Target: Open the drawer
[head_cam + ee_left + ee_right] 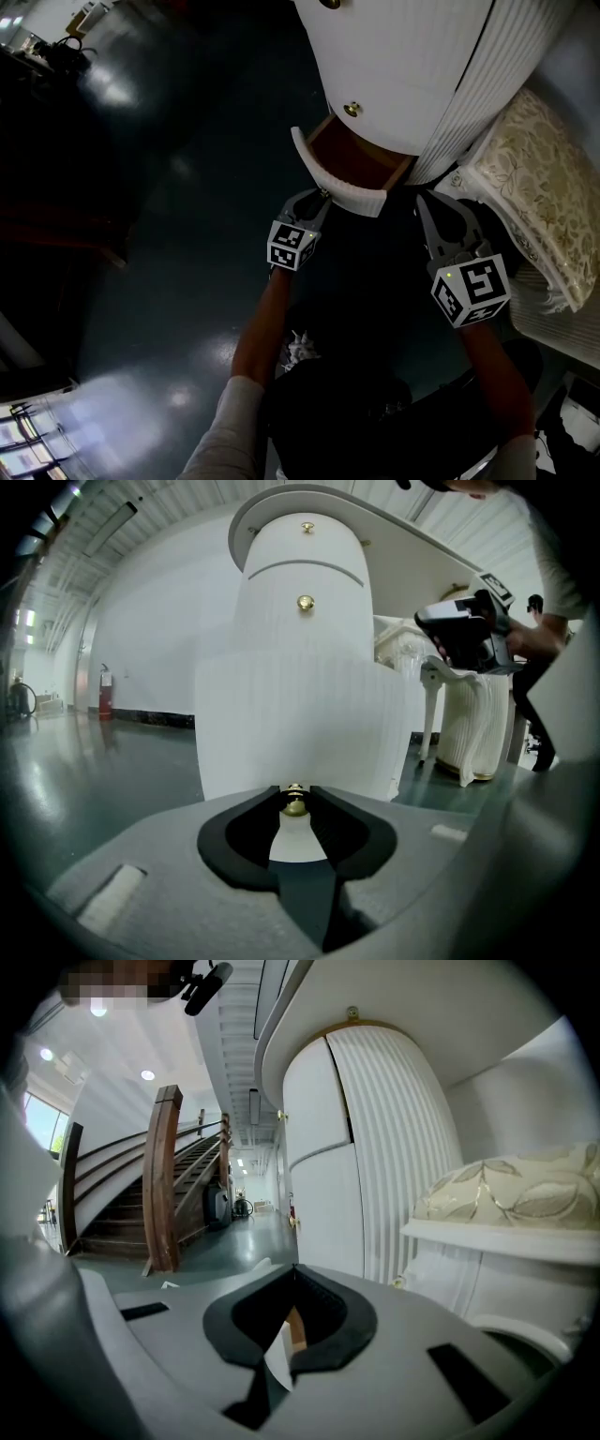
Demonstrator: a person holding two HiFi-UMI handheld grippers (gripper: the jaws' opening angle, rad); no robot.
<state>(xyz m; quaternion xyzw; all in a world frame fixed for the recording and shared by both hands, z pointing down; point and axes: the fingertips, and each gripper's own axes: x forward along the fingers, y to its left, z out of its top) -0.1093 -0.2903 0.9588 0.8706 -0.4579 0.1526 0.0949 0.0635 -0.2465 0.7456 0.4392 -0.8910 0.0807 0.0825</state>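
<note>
Left gripper: our grey left gripper [294, 795] has its black ribbed pads pinched on the small round brass knob [294, 805], and on nothing else.
Right gripper: our right gripper [293, 1273] has its tips together with nothing held.
Drawer: the white, curved, ribbed drawer front [339, 186] stands pulled out at the cabinet's lower part, and its reddish-brown wooden inside [361, 155] is bared.
Cabinet: we face a tall rounded white cabinet [398, 66] with a smooth front and a fluted flank [492, 94].
Right edge: a cream, leaf-patterned cushion [534, 183] sits close beside that flank.
Open room: the dark glossy floor [159, 187] spreads wide to the left.
</note>
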